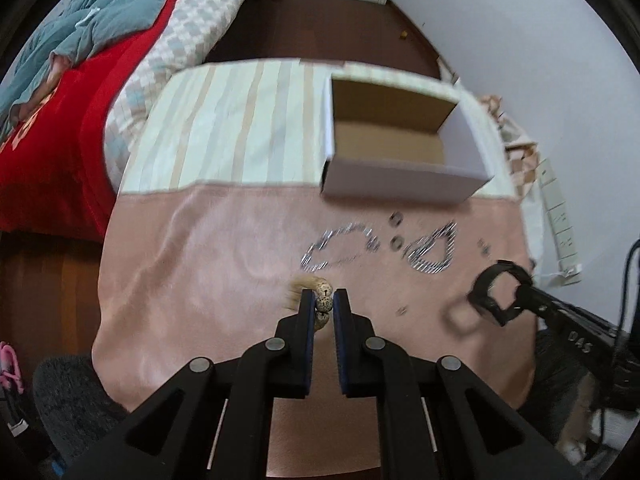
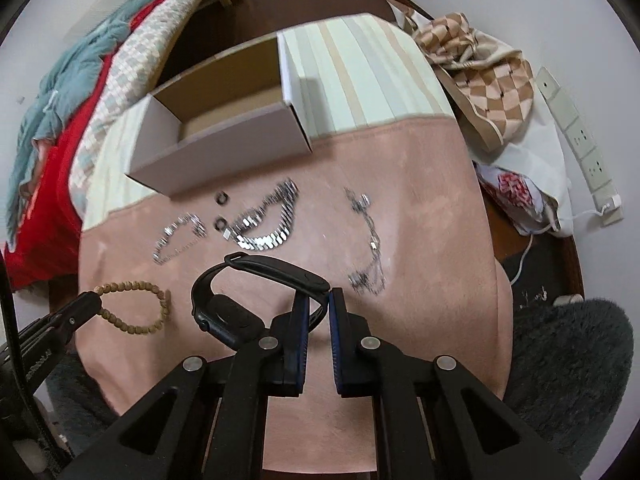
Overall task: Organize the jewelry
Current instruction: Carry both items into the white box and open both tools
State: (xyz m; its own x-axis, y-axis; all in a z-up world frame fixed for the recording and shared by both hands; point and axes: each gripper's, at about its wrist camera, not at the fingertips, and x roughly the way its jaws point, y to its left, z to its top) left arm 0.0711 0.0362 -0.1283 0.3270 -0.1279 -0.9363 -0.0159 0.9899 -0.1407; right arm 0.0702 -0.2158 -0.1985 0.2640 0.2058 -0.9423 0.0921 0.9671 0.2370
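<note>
Both grippers are clamped on a catch: our left gripper [image 1: 323, 300] pinches the bead bracelet [image 2: 134, 307], our right gripper [image 2: 318, 304] pinches the black watch [image 2: 256, 296] by its strap. Each hangs just above the pink cloth [image 2: 420, 220]. We judge the open box [image 1: 400, 148] next; it lies ahead past the silver chains [image 2: 264, 220], nearer our left side in the right view.

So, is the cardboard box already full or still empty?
Empty, as far as visible: the cardboard box is open on top and only its bare brown floor shows; its near corner is hidden.
</note>
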